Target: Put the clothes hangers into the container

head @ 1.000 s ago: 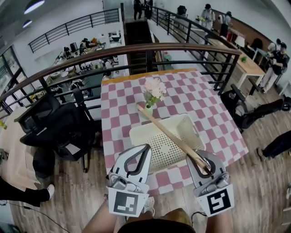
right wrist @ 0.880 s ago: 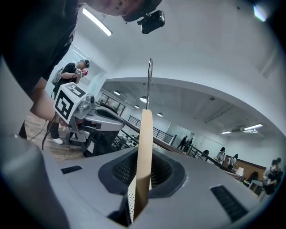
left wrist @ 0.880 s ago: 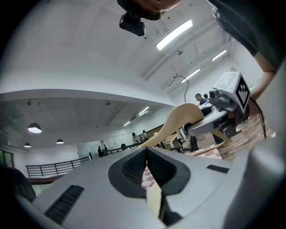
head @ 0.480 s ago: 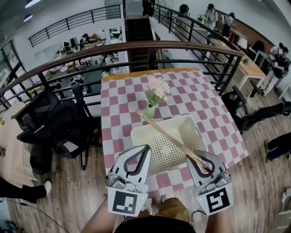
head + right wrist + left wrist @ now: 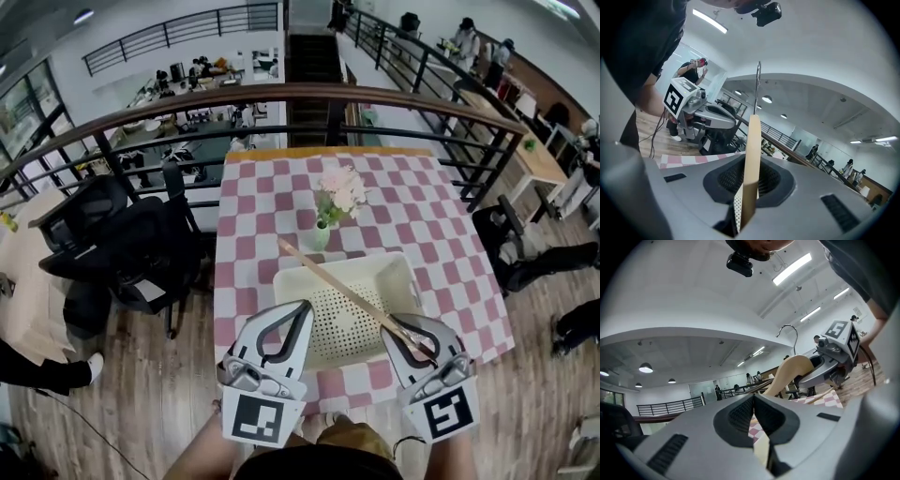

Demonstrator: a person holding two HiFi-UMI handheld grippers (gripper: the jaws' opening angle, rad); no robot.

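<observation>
- While the left gripper (image 5: 298, 311) sits at 7 o'clock of the container (image 5: 287, 281), its jaws are together with nothing between them.
- Container is a cream perforated basket on the pink-checked table (image 5: 248, 211), at the near edge.
- Vase of flowers (image 5: 322, 232) stands just past the container's far rim, 12 o'clock.
- Wooden hanger (image 5: 342, 291) slants over the container, free end toward 10 o'clock, near the vase.
- Right gripper (image 5: 401, 333) is at 5 o'clock of the container, jaws clamped on the hanger's wood; the metal hook (image 5: 758, 84) stands above them.
</observation>
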